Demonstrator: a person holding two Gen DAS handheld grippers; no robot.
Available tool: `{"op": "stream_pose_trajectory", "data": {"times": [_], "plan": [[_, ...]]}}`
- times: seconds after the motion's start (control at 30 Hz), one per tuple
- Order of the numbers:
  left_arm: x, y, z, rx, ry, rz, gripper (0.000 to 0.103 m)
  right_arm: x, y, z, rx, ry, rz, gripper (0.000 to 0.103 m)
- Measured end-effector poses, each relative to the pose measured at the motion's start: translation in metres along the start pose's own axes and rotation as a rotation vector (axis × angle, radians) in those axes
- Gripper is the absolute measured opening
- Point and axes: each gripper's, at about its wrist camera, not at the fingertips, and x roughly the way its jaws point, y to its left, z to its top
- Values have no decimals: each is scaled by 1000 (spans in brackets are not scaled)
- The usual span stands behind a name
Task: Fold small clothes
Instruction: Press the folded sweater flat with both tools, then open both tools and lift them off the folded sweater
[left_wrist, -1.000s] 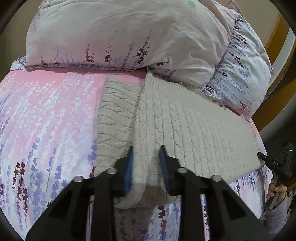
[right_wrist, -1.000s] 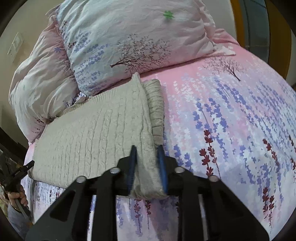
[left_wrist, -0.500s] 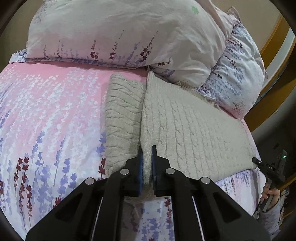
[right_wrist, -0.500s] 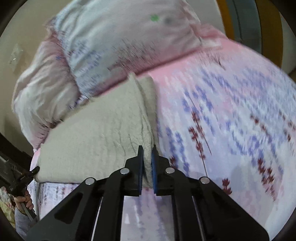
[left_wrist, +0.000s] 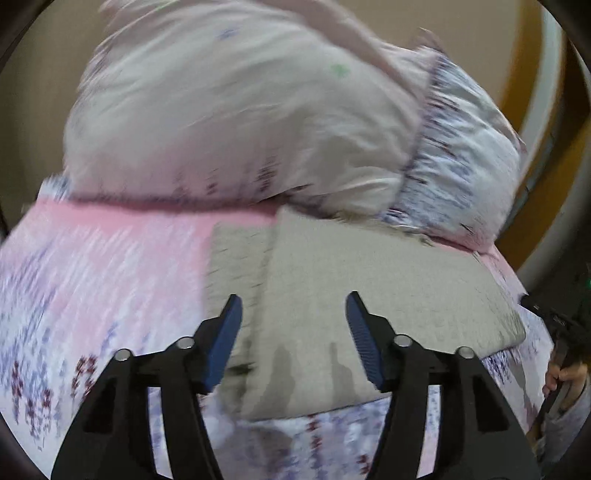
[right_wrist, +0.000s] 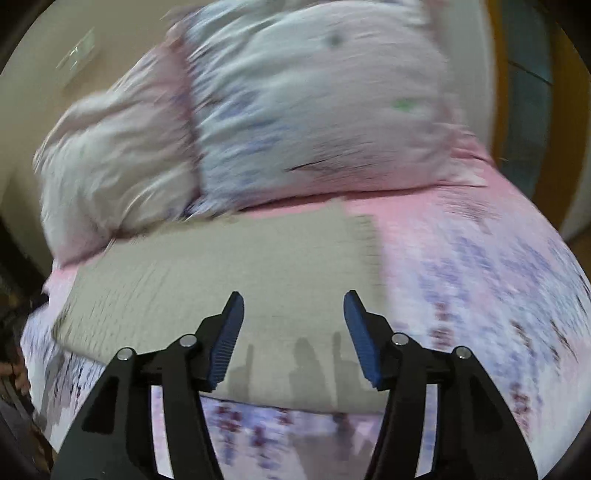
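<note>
A pink bedsheet (left_wrist: 110, 258) printed with purple and dark red flower sprigs covers the bed and fills the ground under and ahead of both grippers, its pattern smeared by blur in both wrist views. Well beyond the fingertips, at the head of the bed, two pale floral pillows are piled together: the big pillow (left_wrist: 240, 122) lies straight ahead of the left gripper, and the second pillow (left_wrist: 465, 162), with more bluish print, leans against it further to that gripper's right. The folded beige knit sweater (left_wrist: 369, 295) lies flat on the sheet directly in front of both tools, its far edge reaching up to the pillows; a narrower folded strip shows along its left side as seen from the left gripper. The left gripper (left_wrist: 293, 332) hangs over the near edge of the sweater with its blue-padded fingers (left_wrist: 223, 341) spread wide and nothing between them. The right gripper (right_wrist: 293, 332) sits likewise above the sweater's near edge, its fingers (right_wrist: 364, 341) wide apart and holding nothing, with shadows of the fingers falling on the knit just ahead. At the far right of the left wrist view a hand (left_wrist: 565, 376) grips the dark handle of the other tool
</note>
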Motion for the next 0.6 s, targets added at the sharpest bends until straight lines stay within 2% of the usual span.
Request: {"op": "stream_pose_trajectory", "data": {"times": [0.03,0.17,0.23,0.27,0.3,0.37,0.47,0.53,0.6], "plan": [[5,-11,0,35,4,0,71,8,10,0,-27,18,6,59],[35,-40,-9,117,72,8,71,37,48,-7,-138,84,-25,71],[55,-42,-16,114,152,23,71,59,58,-15,-177,165,-75,77],[65,-41,-21,109,188,32,71,65,60,-19,-196,178,-94,80],[65,-41,-25,120,165,39,71,64,67,-25,-251,144,-128,85],[62,-40,-24,118,164,30,71,63,69,-27,-272,143,-156,89],[44,-22,-15,29,115,-22,71,58,59,-20,-221,163,-125,89],[32,2,-8,-36,70,-6,74,54,52,-14,-176,141,-100,89],[30,26,-2,-100,68,25,75,54,53,-9,-152,124,-87,90]]}}
